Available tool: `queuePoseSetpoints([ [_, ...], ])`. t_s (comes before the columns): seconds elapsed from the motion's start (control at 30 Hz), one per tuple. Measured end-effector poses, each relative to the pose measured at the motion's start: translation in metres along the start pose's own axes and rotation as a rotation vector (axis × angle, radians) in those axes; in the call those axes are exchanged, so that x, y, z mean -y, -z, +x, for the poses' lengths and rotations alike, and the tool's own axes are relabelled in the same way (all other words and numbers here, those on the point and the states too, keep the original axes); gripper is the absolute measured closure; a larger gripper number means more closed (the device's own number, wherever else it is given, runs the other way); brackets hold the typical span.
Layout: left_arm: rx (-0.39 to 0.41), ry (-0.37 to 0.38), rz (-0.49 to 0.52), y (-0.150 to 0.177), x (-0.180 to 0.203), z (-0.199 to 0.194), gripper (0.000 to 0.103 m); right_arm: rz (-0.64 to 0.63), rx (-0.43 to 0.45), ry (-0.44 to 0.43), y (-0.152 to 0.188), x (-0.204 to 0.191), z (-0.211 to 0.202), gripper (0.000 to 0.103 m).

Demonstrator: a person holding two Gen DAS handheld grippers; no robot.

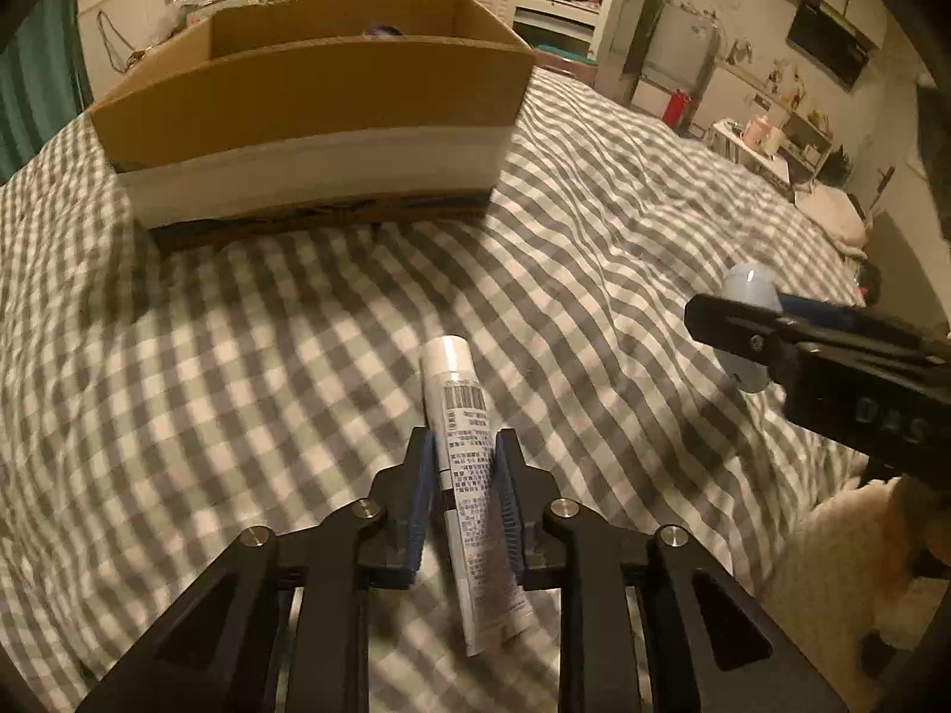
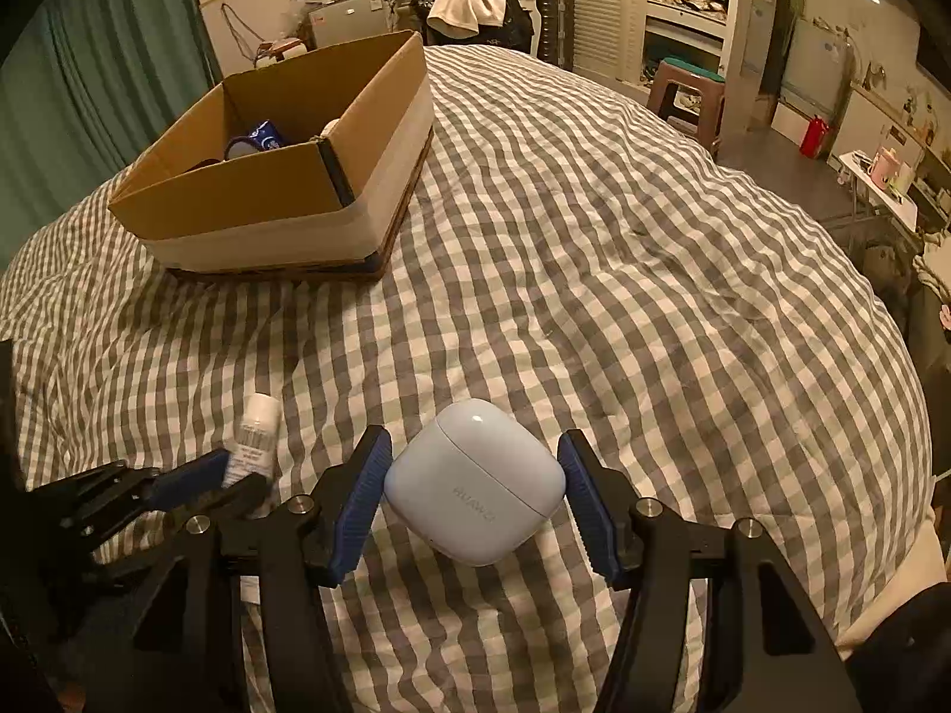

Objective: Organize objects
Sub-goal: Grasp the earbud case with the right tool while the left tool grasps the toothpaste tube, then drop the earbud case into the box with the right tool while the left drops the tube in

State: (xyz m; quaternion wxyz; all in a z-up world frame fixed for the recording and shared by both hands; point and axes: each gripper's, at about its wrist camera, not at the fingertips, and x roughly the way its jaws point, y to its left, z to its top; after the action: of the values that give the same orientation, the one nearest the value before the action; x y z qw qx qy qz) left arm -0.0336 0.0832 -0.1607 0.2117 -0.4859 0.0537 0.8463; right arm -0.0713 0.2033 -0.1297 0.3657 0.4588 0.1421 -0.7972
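A white tube (image 1: 466,475) with a barcode lies on the checked bedspread between the blue pads of my left gripper (image 1: 462,445); the jaws sit close on both sides of it, seemingly shut on it. The tube's cap also shows in the right wrist view (image 2: 258,434). A pale blue earbud case (image 2: 475,481) lies between the fingers of my right gripper (image 2: 475,463); the jaws are open, with small gaps either side. The case also shows in the left wrist view (image 1: 750,321). A cardboard box (image 2: 285,190) stands at the far left of the bed, also visible in the left wrist view (image 1: 321,113), holding a few items.
The grey and white checked bedspread (image 2: 594,237) covers the whole bed. A stool (image 2: 689,89), shelves and a small table with bottles (image 2: 879,178) stand beyond the bed's far right edge. A green curtain (image 2: 89,89) hangs at the left.
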Motion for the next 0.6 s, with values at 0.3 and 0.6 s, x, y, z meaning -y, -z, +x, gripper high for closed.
queuePoseSetpoints([
  [0.3, 0.089, -0.019, -0.051, -0.02, -0.036, -0.047, 0.088, -0.015, 0.019, 0.002, 0.0, -0.005, -0.005, 0.045],
  [0.6, -0.041, -0.029, 0.031, 0.0, -0.037, -0.024, 0.088, -0.023, 0.016, -0.007, -0.001, -0.012, -0.005, 0.045],
])
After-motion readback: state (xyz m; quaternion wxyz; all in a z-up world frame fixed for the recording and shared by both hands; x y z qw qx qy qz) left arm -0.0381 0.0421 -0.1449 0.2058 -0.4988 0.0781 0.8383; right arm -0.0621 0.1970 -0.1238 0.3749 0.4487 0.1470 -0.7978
